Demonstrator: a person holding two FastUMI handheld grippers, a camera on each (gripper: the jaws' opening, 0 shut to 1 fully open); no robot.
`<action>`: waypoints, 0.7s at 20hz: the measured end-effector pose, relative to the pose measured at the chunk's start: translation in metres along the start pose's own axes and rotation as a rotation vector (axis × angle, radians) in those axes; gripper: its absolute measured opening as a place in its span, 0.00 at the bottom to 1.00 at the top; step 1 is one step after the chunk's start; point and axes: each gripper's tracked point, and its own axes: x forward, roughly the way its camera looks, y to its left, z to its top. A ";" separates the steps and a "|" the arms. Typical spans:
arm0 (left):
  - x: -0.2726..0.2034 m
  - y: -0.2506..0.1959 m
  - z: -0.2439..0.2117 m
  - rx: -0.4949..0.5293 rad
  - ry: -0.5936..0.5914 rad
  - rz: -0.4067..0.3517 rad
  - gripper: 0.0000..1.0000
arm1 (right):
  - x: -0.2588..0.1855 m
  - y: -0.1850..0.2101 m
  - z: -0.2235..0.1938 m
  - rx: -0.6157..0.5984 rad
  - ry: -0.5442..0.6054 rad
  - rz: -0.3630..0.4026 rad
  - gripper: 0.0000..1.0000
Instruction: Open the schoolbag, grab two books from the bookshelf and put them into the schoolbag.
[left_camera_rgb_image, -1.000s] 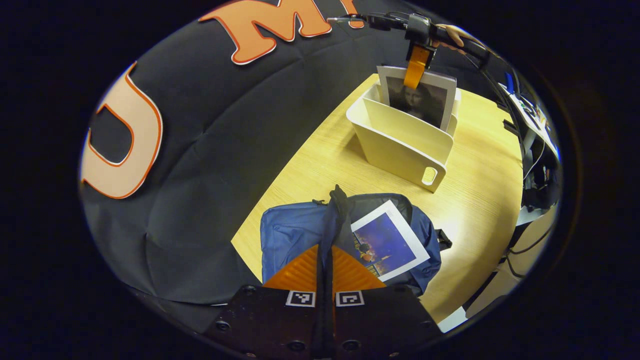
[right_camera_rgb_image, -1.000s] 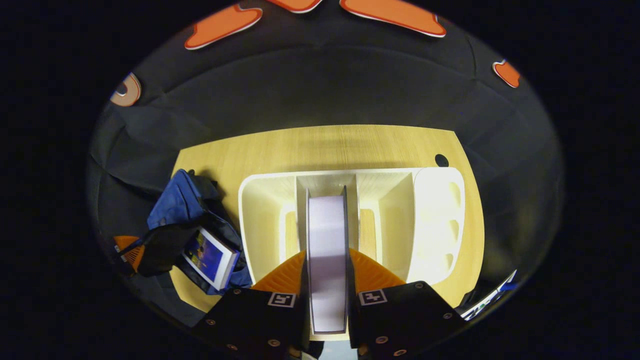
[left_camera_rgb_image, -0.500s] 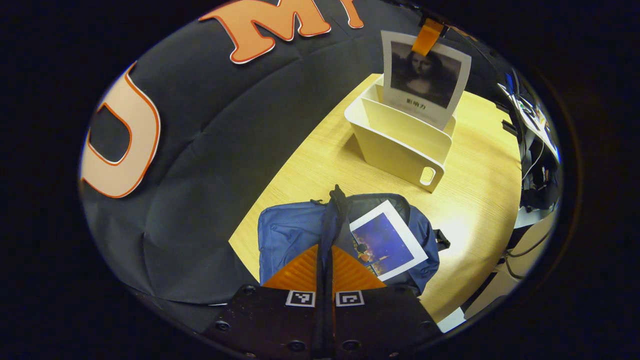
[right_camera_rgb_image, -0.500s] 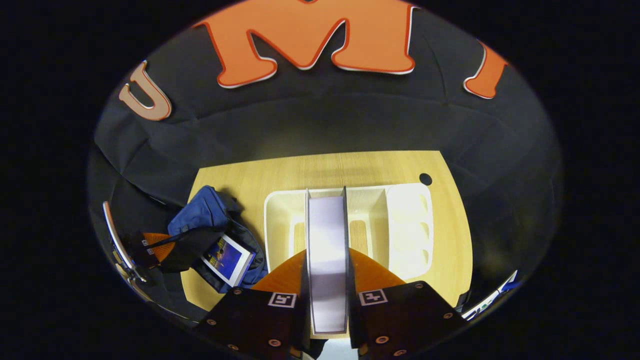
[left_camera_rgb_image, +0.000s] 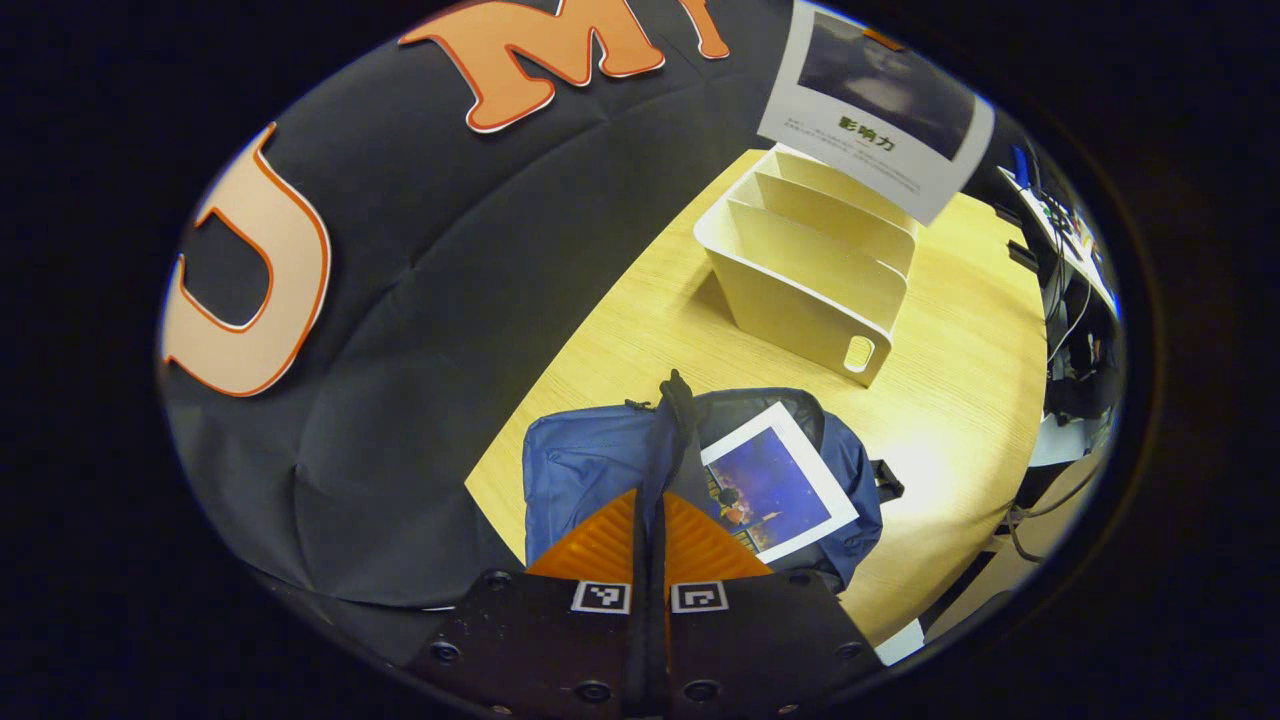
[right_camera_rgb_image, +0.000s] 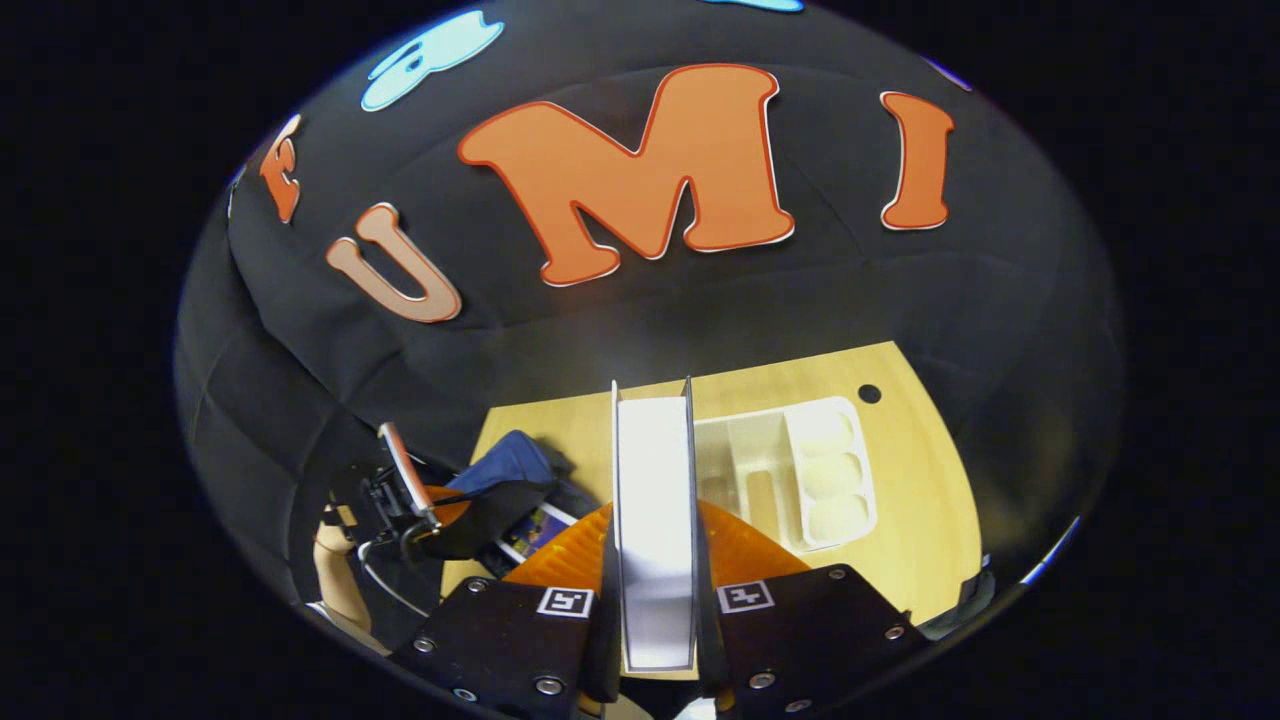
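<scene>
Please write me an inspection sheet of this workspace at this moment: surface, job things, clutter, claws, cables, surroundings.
Surface: light wooden table.
Job's things: blue fabric schoolbag open on table; a blue-covered book lies in its opening. White-bordered second book is lifted above the cream plastic bookshelf, whose slots look empty.
Clutter: nothing seen on the table.
Claws: left claw shut on the schoolbag's dark strap; right claw shut on the second book.
Cables: dark cables beyond the table's far edge.
Surroundings: black cloth wall.
</scene>
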 end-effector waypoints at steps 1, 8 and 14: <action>-0.002 0.001 0.001 0.009 -0.001 0.006 0.01 | -0.004 0.010 -0.010 0.027 -0.001 0.042 0.30; -0.009 0.002 0.003 0.021 -0.008 0.022 0.01 | 0.032 0.046 -0.075 0.122 -0.012 0.191 0.30; -0.013 -0.001 0.003 0.020 -0.013 0.025 0.01 | 0.102 0.087 -0.133 0.240 0.023 0.290 0.30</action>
